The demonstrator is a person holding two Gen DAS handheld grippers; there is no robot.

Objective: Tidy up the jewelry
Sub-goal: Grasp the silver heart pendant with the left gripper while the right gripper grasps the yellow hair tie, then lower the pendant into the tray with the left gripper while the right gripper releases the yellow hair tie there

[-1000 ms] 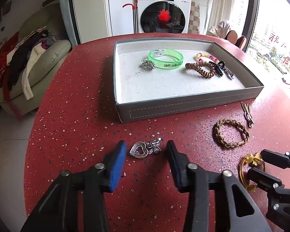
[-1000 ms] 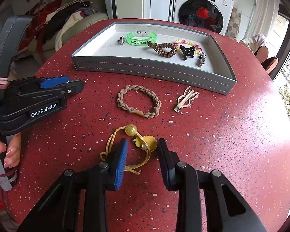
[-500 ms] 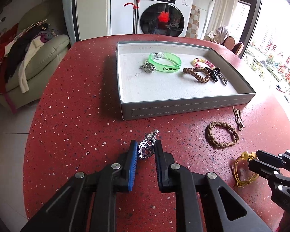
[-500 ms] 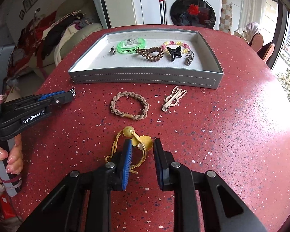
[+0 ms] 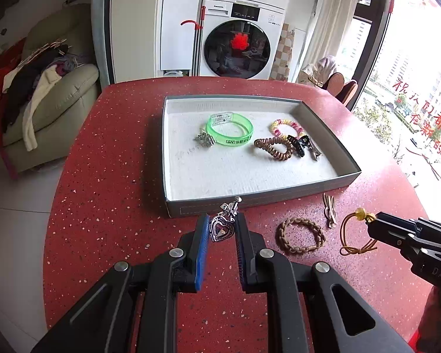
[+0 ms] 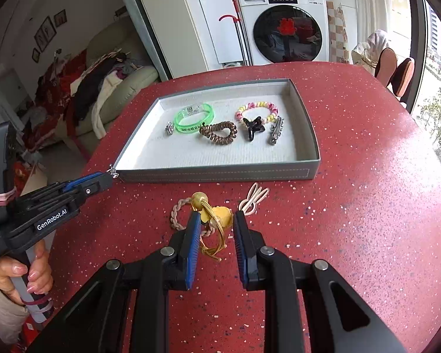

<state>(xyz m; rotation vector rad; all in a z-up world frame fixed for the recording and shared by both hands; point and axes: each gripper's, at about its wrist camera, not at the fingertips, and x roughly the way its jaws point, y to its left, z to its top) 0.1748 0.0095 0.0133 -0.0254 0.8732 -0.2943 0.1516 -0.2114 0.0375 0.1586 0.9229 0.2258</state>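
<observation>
The right gripper (image 5: 376, 220) hides part of the yellow cord hair tie (image 5: 350, 235) in the left wrist view. The braided tan band (image 6: 180, 211) sits partly behind a blue finger pad (image 6: 192, 235). Writing on the green bangle (image 5: 229, 128) is too small to read

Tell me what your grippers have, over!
Left gripper shut on heart pendant. Right gripper shut on gold hair tie. Tray ahead, path open.
</observation>
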